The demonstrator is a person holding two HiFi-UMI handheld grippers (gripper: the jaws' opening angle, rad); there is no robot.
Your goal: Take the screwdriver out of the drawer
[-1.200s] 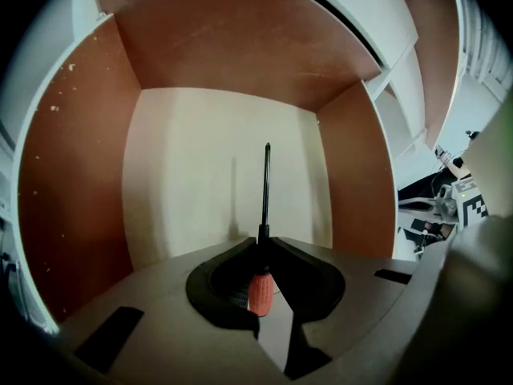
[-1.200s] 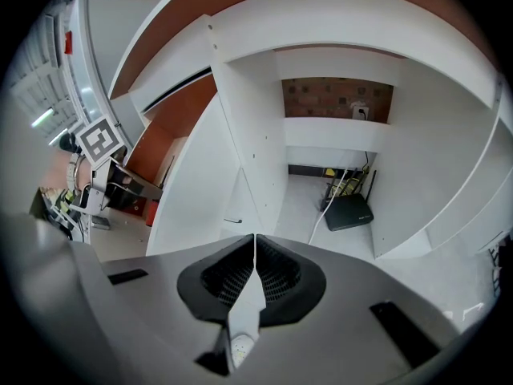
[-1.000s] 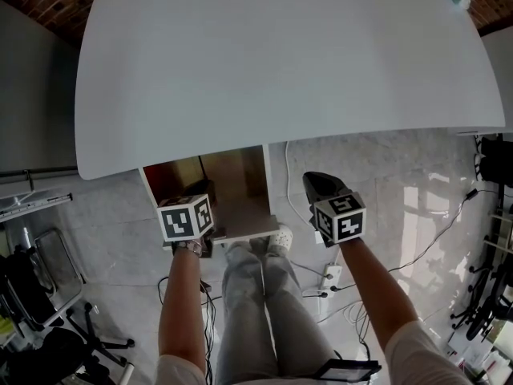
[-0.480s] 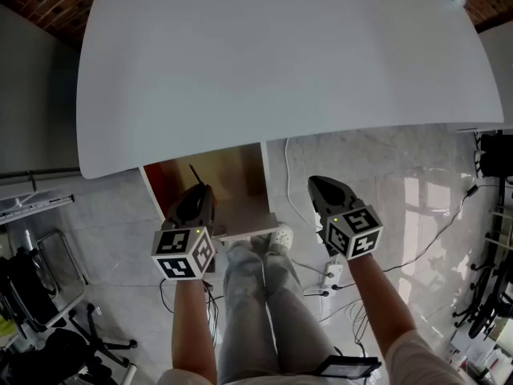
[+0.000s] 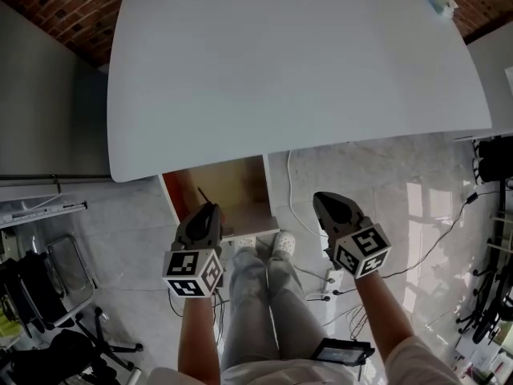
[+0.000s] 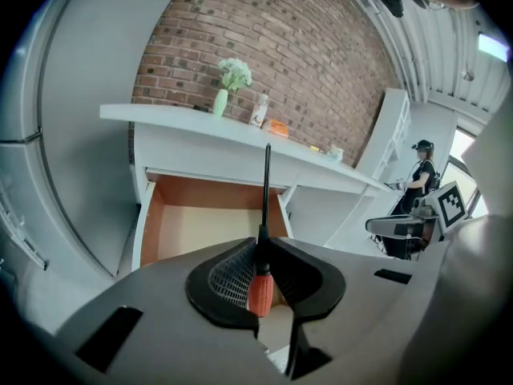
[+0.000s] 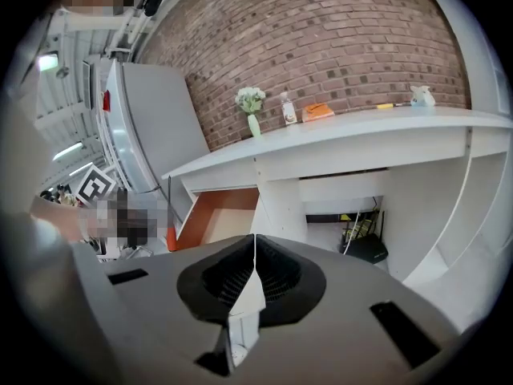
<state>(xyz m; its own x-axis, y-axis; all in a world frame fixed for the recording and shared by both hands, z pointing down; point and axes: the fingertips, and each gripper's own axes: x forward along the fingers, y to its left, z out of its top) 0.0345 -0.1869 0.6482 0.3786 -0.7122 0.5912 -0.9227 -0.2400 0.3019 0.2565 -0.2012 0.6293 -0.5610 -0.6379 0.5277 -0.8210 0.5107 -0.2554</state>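
Note:
My left gripper (image 5: 205, 216) is shut on a screwdriver (image 6: 259, 289) with an orange-red handle. Its thin black shaft (image 6: 267, 183) sticks up past the jaws, and the shaft (image 5: 202, 196) also shows in the head view. The gripper (image 6: 261, 251) hangs above and in front of the open wooden drawer (image 6: 196, 229), which has orange side walls and a bare floor. In the head view the drawer (image 5: 240, 189) juts out from under the white desk top (image 5: 296, 62). My right gripper (image 5: 331, 208) hangs to the right of the drawer, and its jaws (image 7: 255, 245) are shut on nothing.
A small vase of flowers (image 6: 230, 81), a bottle and small items stand at the desk's far edge by the brick wall. The person's legs (image 5: 256, 295) are between the grippers. Cables and a power strip (image 5: 329, 279) lie on the floor. A chair base (image 5: 56, 335) is at lower left.
Both grippers have risen. The left one has lifted the screwdriver up and out of the drawer, so its shaft now shows above the jaws. The right one stays shut.

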